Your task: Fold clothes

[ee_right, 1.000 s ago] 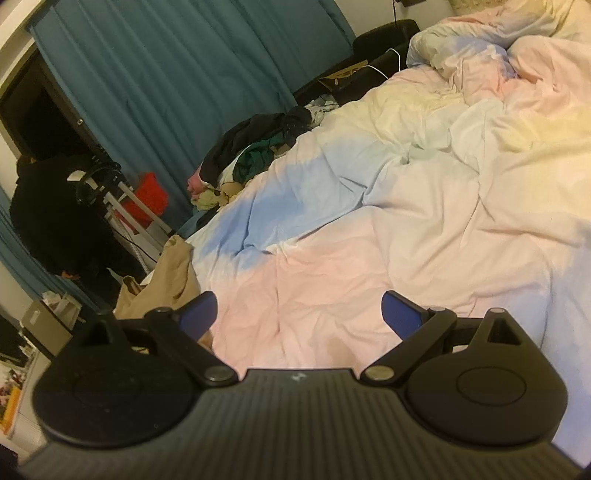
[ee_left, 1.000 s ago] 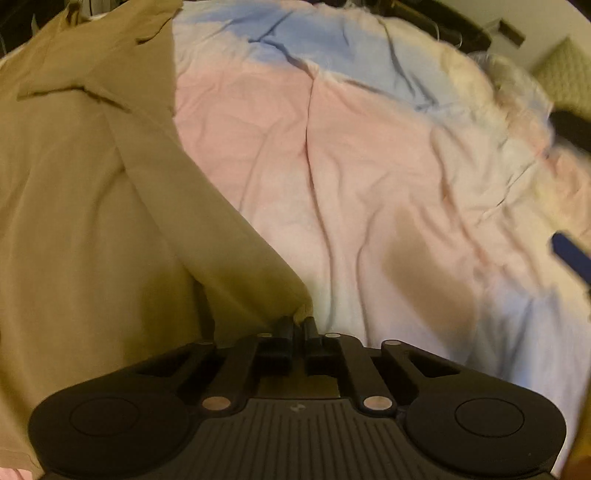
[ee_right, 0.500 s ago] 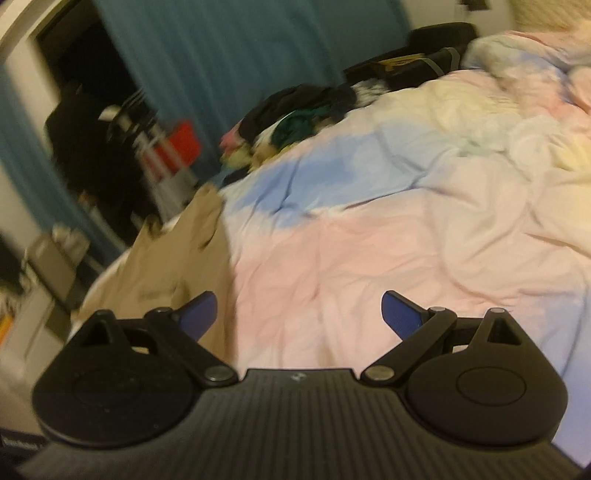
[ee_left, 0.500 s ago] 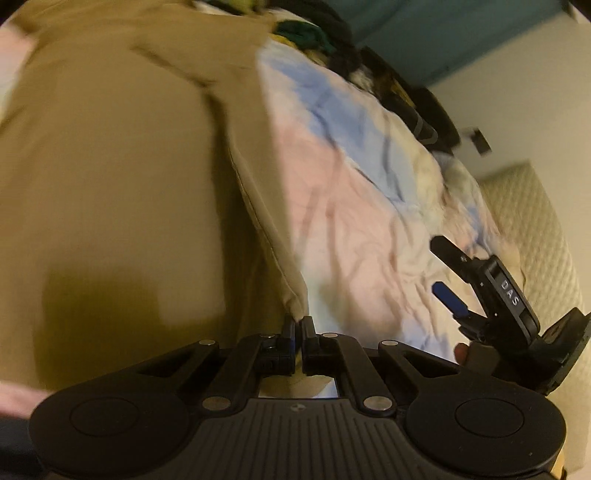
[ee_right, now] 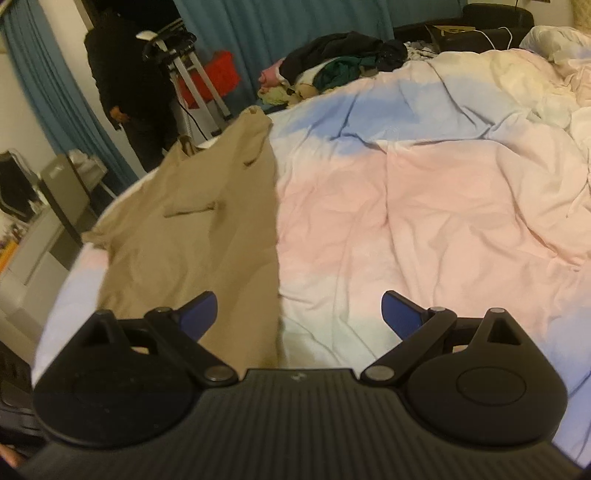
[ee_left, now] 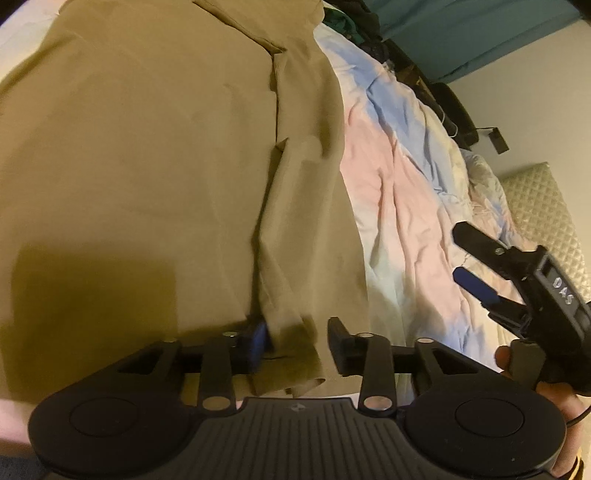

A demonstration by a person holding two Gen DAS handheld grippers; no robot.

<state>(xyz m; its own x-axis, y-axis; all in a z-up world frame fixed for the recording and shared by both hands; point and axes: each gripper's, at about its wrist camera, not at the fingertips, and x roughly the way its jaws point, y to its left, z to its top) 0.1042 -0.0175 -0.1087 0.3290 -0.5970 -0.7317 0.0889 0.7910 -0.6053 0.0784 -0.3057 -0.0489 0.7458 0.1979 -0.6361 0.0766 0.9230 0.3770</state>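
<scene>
The tan garment (ee_left: 140,155) lies spread over the near side of the bed, on a duvet (ee_left: 402,206) washed in pink, blue and pale yellow. From the left wrist view it fills most of the scene, with a long folded edge running down toward the left claw (ee_left: 297,341). That claw stands parted, its blue-padded finger on one side and its black finger on the other, and the bottom corner of the garment's folded strip sits loose in the gap between them; the cloth there is blurred, so I cannot tell whether it touches either finger. Off to the side, the right claw (ee_left: 467,254) hangs above the pink part of the duvet, well apart from the garment, held by a hand (ee_left: 546,387) at the frame's edge.

From the right wrist view, the right claw (ee_right: 297,315) is spread wide and holds nothing. The tan garment (ee_right: 192,229) lies ahead of its left finger, its straight edge meeting the bare duvet (ee_right: 424,206) roughly midway between the fingers. No basket or bin shows; at the far edge of the bed a loose pile of dark and green clothes (ee_right: 343,62) rests in a heap. Beyond it hang teal curtains (ee_right: 280,26), and a person in dark clothing (ee_right: 133,85) stands beside a tripod (ee_right: 192,77).
</scene>
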